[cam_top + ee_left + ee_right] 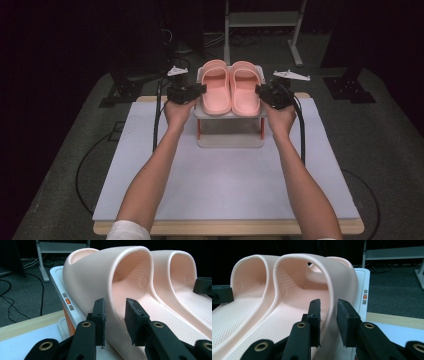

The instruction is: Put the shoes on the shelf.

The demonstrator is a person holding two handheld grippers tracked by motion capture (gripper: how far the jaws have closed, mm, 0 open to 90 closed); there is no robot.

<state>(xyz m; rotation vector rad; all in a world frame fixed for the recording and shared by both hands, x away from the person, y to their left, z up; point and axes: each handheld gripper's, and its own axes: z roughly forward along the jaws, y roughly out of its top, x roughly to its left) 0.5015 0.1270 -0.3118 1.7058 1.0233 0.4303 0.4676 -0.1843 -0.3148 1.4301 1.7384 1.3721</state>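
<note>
Pair of pink rubber slide sandals (pixel 231 87) on a small white two-tier rack (pixel 230 134), far middle of the white-topped counter (pixel 220 185).
Left gripper (pixel 115 322): jaws narrow, straddling left sandal's outer wall, contact unclear. Right gripper (pixel 328 321): same on right sandal's outer wall.

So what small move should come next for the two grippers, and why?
Probably close both. The left gripper straddles the outer wall of the left slipper, the right gripper that of the right slipper; each pair of jaws stands open.
</note>
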